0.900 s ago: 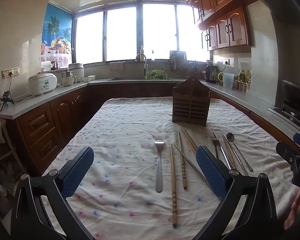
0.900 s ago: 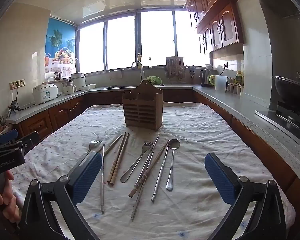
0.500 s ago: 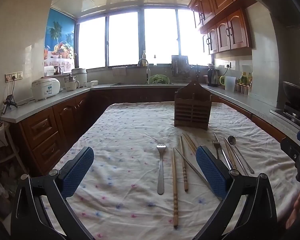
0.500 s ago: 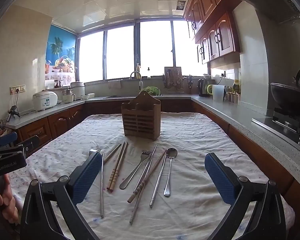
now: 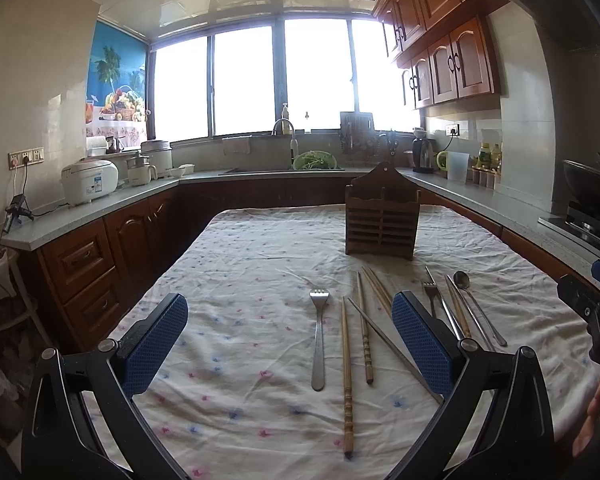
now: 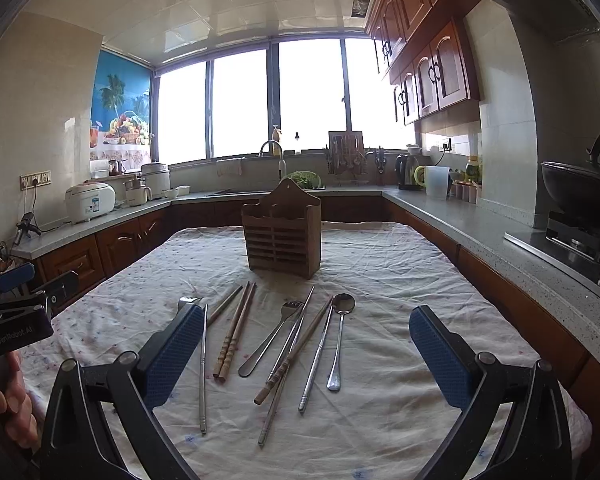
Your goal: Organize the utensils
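I hold my left gripper (image 5: 290,340) and my right gripper (image 6: 306,356) above the cloth-covered table (image 6: 400,280), both with fingers spread wide and gripping nothing. The utensils lie flat in a loose row before the wooden holder (image 6: 282,236) — a fork (image 5: 318,336), wooden chopsticks (image 6: 234,332), a spoon (image 6: 340,336), metal chopsticks (image 6: 316,360). The holder stands upright beyond them.

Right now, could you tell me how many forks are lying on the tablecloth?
2: one fork among the middle utensils beside the spoon, another fork lying alone to the left.
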`<state>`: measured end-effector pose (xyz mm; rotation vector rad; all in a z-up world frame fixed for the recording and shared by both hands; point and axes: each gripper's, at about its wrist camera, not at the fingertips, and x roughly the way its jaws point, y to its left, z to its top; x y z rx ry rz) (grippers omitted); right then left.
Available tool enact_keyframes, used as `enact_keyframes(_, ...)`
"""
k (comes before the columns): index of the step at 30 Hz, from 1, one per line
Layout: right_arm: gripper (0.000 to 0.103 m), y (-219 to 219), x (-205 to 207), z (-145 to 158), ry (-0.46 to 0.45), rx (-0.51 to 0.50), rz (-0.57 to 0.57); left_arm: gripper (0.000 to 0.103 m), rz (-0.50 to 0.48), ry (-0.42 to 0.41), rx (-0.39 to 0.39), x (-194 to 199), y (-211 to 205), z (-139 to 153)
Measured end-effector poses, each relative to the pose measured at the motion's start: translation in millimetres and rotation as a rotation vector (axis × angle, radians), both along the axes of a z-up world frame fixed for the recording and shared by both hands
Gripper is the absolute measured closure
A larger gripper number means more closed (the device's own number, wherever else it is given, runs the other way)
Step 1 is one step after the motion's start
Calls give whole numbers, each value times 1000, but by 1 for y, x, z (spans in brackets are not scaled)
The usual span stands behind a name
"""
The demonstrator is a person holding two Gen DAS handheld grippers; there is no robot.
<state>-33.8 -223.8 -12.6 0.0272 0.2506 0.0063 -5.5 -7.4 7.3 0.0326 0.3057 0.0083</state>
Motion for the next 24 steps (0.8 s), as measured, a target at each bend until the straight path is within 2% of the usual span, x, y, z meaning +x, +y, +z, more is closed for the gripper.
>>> enact_keyframes(24,0,-1,-2,2,-7,9,7,0,-3,-12,11,-6,-1,-1)
